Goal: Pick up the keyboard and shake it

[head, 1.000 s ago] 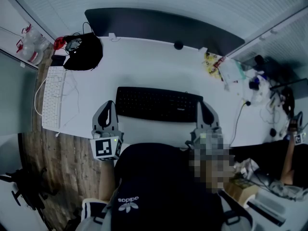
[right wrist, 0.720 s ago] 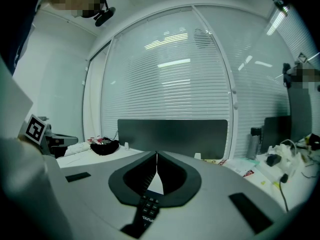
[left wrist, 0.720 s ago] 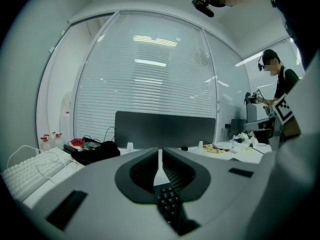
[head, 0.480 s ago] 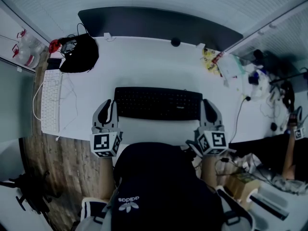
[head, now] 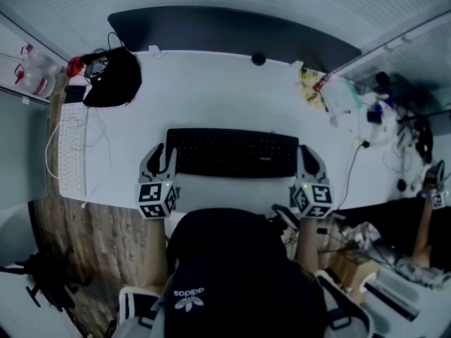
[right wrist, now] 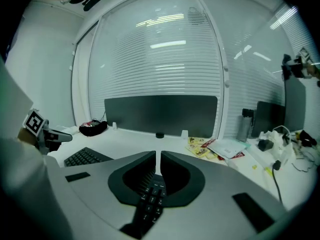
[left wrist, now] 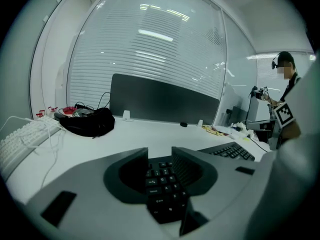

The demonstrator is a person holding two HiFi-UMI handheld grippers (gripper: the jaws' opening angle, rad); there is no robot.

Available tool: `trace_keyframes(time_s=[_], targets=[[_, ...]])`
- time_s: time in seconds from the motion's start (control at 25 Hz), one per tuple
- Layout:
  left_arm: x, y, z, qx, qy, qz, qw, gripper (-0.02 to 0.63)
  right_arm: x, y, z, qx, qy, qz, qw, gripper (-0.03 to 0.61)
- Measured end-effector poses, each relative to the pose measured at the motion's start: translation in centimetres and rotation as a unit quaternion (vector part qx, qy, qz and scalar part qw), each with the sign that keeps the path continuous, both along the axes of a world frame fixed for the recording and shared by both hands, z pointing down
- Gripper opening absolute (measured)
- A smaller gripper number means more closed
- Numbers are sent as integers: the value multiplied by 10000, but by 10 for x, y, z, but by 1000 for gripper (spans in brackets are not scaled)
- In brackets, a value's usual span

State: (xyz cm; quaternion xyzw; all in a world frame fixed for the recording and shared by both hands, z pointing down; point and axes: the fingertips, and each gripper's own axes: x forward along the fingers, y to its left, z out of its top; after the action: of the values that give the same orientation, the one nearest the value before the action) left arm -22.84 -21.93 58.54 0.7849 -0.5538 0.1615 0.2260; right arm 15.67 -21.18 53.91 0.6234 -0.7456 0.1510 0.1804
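Two grippers bracket the black, full-width plastic keyboard (head: 232,153), which lies flat and keys-up on the white desk (head: 211,94), close in front of me. My left gripper (head: 161,160) sits at its left short end. Its jaws have just been opening and now stand apart, with the end keys showing in the gap and neither pad pressing on anything. My right gripper (head: 309,162) sits at the right short end with its jaws drawn to a thin slit. It holds nothing, and the keys show beneath it.

I judge the step in hand to be taking hold of both ends. To do it well, I would part the right jaws to match the left and set each pair of pads astride the thin edge of its end. That may need a wrist roll, since the jaws open sideways while the board lies flat. I would then close both together and lift evenly, so that the board does not tip or twist.

Its long axis runs left to right across my view, parallel to the desk's near edge, with one long edge facing me.
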Motion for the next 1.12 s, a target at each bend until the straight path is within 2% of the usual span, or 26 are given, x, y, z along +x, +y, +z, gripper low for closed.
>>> trace_keyframes(time_s=[0.08, 0.2, 0.32, 0.48, 0.72, 0.92, 1.12], targets=[[-2, -3, 12, -165, 5, -36, 9999, 130, 3, -5, 9, -167, 53, -17, 9998, 15], [-3, -5, 30, -405, 9, -44, 9992, 146, 0, -14, 21, -373, -19, -154, 9992, 99], [-2, -6, 46, -679, 20, -41, 9977, 160, -4, -22, 34, -577, -140, -265, 9979, 125], [-2, -5, 63, -1078, 226, -144, 9938, 187, -1, -28, 50, -833, -289, -279, 9957, 160], [-4, -4, 79, -1346, 320, -231, 9901, 196, 9, -35, 75, -1179, -214, -279, 9924, 172], [-4, -4, 86, -1459, 439, -295, 9879, 202, 15, -32, 97, -1582, -388, -310, 9862, 184], [-6, -2, 88, -1565, 432, -264, 9864, 204, 20, -31, 99, -1624, -642, -396, 9838, 186]])
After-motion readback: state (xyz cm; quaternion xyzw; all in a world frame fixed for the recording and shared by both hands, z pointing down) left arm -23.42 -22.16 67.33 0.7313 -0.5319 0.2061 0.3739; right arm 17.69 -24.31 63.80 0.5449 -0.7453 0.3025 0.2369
